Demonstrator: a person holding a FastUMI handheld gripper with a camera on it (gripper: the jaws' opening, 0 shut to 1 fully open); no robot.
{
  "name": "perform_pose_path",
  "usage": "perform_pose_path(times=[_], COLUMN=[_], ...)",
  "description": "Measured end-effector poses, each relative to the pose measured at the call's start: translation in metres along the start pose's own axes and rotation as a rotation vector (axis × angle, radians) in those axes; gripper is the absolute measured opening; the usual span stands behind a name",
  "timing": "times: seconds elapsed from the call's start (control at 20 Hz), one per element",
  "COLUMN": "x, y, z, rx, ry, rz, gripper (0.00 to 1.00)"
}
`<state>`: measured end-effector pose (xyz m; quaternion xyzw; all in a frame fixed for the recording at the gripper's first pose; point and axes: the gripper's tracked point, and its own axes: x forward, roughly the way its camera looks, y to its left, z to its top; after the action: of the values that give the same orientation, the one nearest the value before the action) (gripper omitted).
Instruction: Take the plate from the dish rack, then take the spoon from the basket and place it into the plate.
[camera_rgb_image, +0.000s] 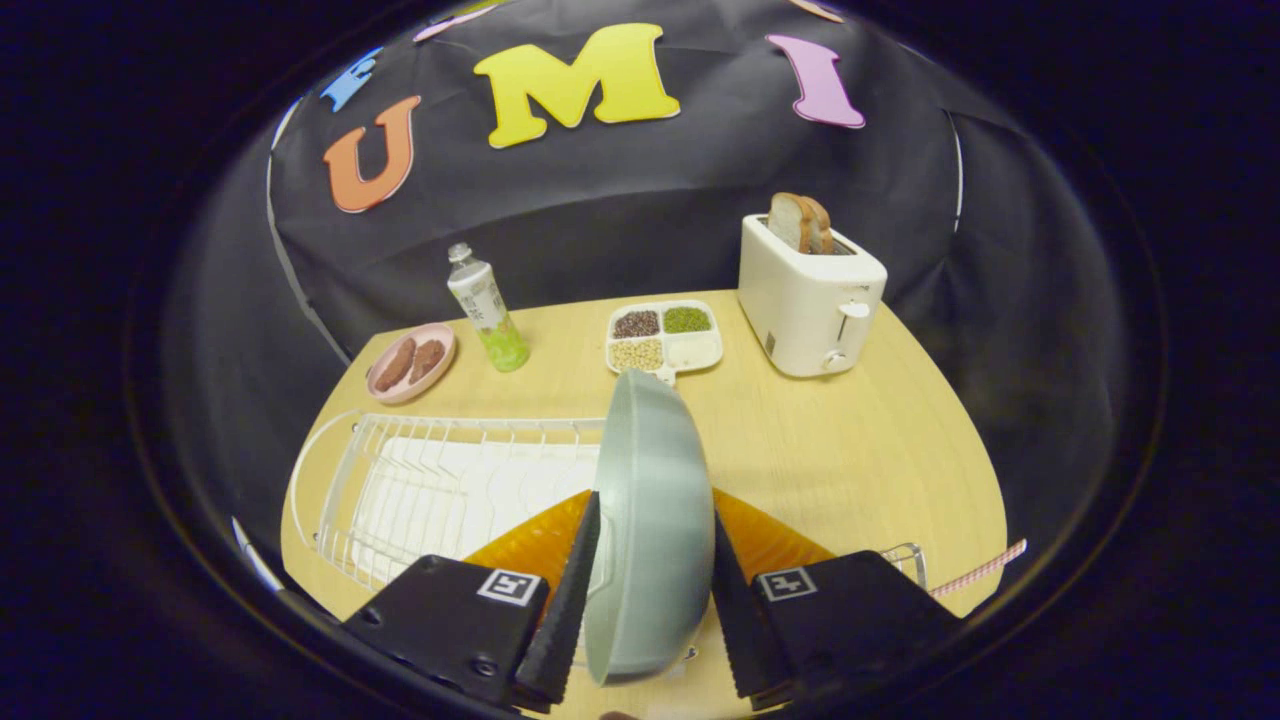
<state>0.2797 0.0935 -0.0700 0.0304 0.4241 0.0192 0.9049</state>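
A pale grey-green plate (650, 520) stands on edge between my gripper's (650, 540) two fingers, which are shut on it. It is held above the wooden table (830, 450), at the right end of the white wire dish rack (440, 490). The rack's slots stand bare. A bit of wire basket rim (905, 555) peeks out past the right finger. A pink striped stick (980, 570) lies at the table's right edge beyond that rim. The spoon is hidden.
Beyond the plate sit a white divided tray of beans and grains (665, 338), a white toaster with bread (810, 295), a small bottle (487, 312) and a pink dish with brown pieces (410, 362).
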Motion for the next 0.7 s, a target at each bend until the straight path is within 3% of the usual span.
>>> perform_pose_path(times=[0.1,0.25,0.7], x=[0.001,0.001,-0.022], y=[0.000,-0.004,-0.018], z=[0.000,-0.001,0.027], rx=[0.009,0.023,0.036], ry=[0.004,0.007,-0.087], rz=[-0.045,-0.115,-0.248], gripper=[0.58,0.40,0.34])
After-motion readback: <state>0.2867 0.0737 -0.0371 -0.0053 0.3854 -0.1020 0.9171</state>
